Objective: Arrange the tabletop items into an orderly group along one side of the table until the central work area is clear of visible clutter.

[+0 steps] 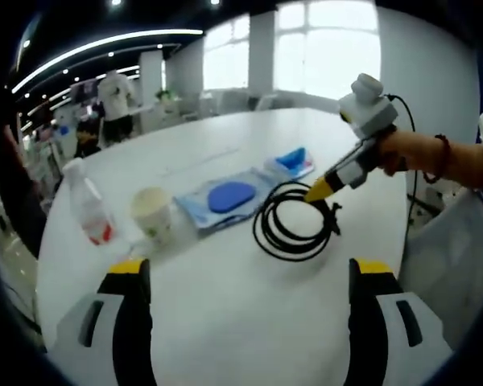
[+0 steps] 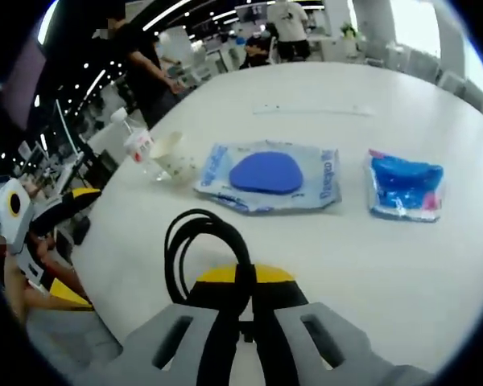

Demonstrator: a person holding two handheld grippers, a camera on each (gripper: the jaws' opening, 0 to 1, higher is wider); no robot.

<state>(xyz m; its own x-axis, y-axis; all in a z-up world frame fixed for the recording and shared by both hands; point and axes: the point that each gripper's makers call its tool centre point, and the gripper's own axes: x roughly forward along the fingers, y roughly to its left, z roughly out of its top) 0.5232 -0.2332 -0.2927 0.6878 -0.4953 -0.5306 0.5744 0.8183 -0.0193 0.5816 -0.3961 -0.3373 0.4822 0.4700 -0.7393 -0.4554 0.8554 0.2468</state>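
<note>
White round table [image 1: 225,322] carries a loose row: water bottle [image 1: 88,211], paper cup [image 1: 151,213], flat packet with a blue pad [image 1: 225,197], smaller blue packet [image 1: 291,162], and a coiled black cable [image 1: 294,221] nearest the middle. Right gripper [image 2: 243,301] has its jaws closed together on the cable, pinching a strand at the near edge of the coil, which lies flat on the table beyond the tips; likely the grip is taken low on the loop so the whole coil can be dragged or lifted toward the row. Left gripper [image 1: 249,277] stands wide open over bare table, holding nothing, near the cup and well short of it. The left gripper view gives the right gripper from outside, its yellow tip meeting the coil's far rim, and a hand [image 1: 410,153] behind it. The right gripper view gives the pinch itself up close, and the two packets lying apart.
</note>
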